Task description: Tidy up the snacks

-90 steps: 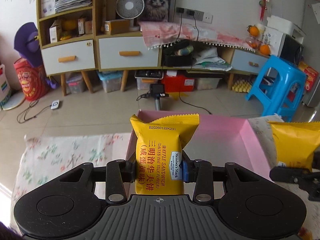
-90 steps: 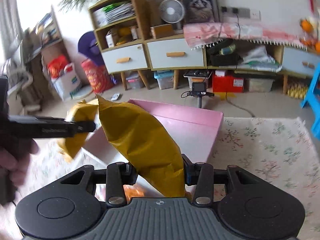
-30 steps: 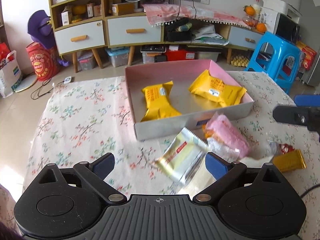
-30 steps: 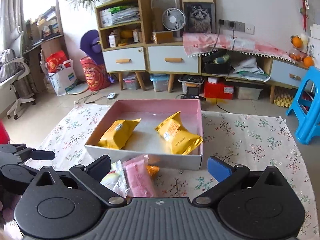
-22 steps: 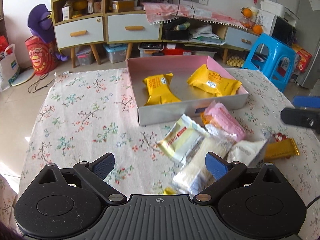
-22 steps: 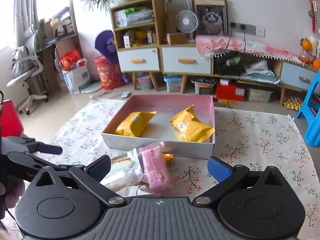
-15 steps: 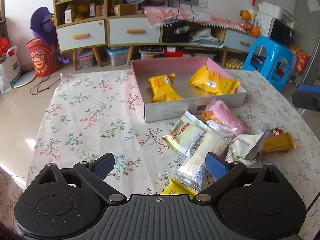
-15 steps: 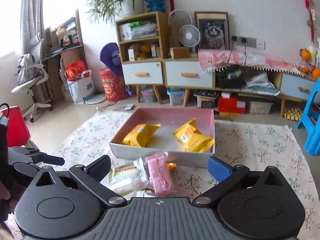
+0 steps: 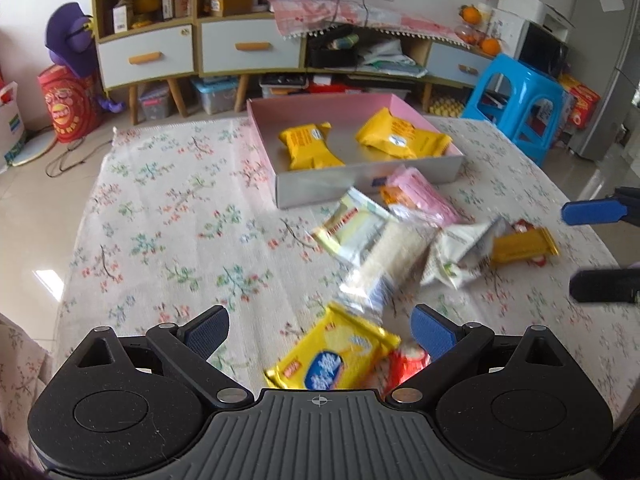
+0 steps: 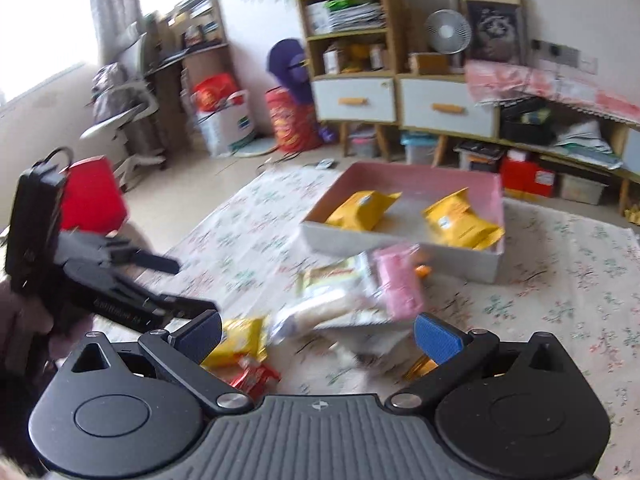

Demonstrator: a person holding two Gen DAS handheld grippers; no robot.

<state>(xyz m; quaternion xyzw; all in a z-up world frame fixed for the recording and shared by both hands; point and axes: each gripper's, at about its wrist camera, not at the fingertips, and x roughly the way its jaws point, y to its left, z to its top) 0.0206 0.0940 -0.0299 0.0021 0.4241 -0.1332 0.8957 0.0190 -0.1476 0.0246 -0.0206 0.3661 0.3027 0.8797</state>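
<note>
Left gripper [image 9: 320,330] is spread wide and holds nothing, above a yellow packet [image 9: 334,362] and a red packet [image 9: 410,362] at the near end of the snack pile. Right gripper [image 10: 318,334] is likewise spread and empty, over the same pile on the flowered tablecloth [image 9: 168,216]. Two yellow snack bags [image 9: 308,146] [image 9: 402,134] lie apart inside the pink box [image 9: 360,186]; a pink packet [image 9: 424,198], pale packets [image 9: 352,230] and a gold bar [image 9: 522,246] lie loose just in front of it.
</note>
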